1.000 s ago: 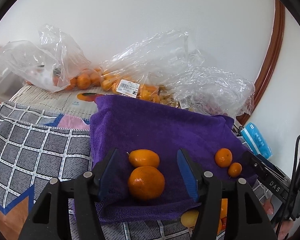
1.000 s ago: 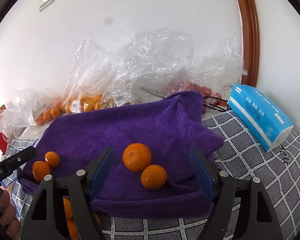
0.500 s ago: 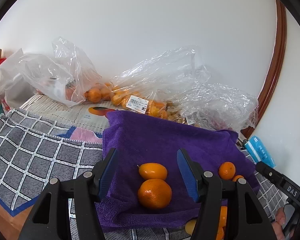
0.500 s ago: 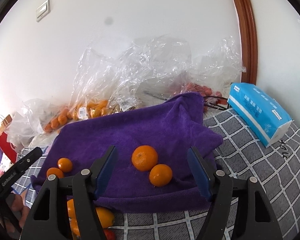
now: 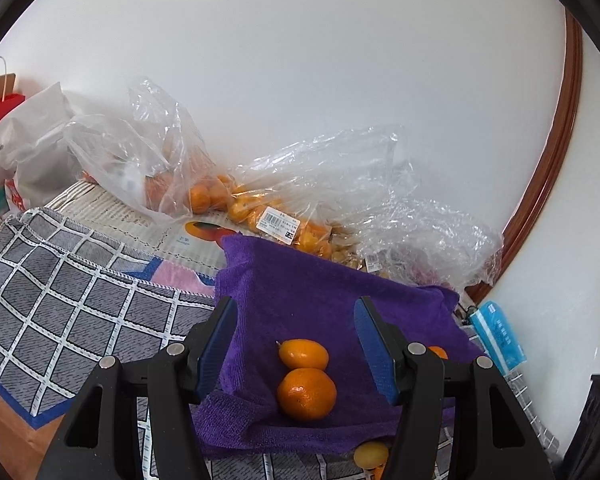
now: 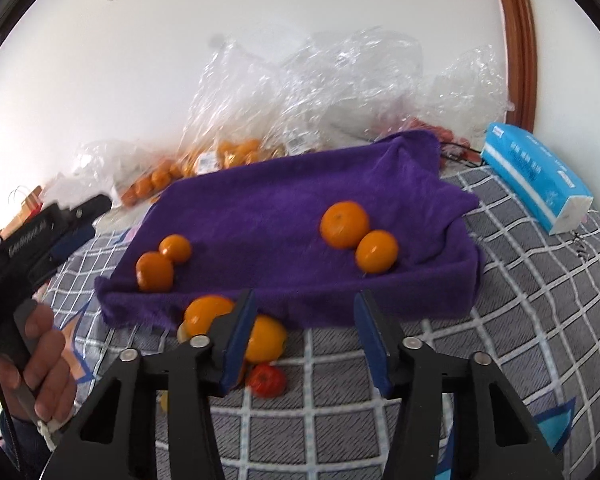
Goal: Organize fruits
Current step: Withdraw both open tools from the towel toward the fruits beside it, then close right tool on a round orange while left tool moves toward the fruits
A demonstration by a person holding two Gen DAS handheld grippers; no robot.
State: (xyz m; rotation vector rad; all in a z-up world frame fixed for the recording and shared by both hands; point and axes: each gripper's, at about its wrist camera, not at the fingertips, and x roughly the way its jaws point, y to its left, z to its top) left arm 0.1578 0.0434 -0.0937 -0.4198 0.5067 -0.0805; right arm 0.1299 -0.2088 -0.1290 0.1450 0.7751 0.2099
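A purple towel (image 5: 320,292) carries an oval orange (image 5: 303,354) and a round orange (image 5: 306,393). My left gripper (image 5: 294,308) hangs open above them and presses on neither. In the right wrist view the towel (image 6: 260,200) holds two small oranges (image 6: 155,271) on the left and two larger oranges (image 6: 344,224) on the right. My right gripper (image 6: 304,300) is in front of the towel's near edge; its jaws are closing with nothing between them. Just left of it lie an orange (image 6: 206,312), a yellow-orange fruit (image 6: 266,338) and a small red fruit (image 6: 266,380).
Clear plastic bags of oranges (image 5: 204,196) lie along the white wall behind the towel. A blue tissue pack (image 6: 540,184) sits at the right on the grey checked cloth (image 6: 540,300). A person's hand (image 6: 40,360) holds the left gripper at the left edge.
The right gripper has drawn back from the towel and its jaws have narrowed; loose fruits in front of the towel came into view. The left gripper lifted a little, still open.
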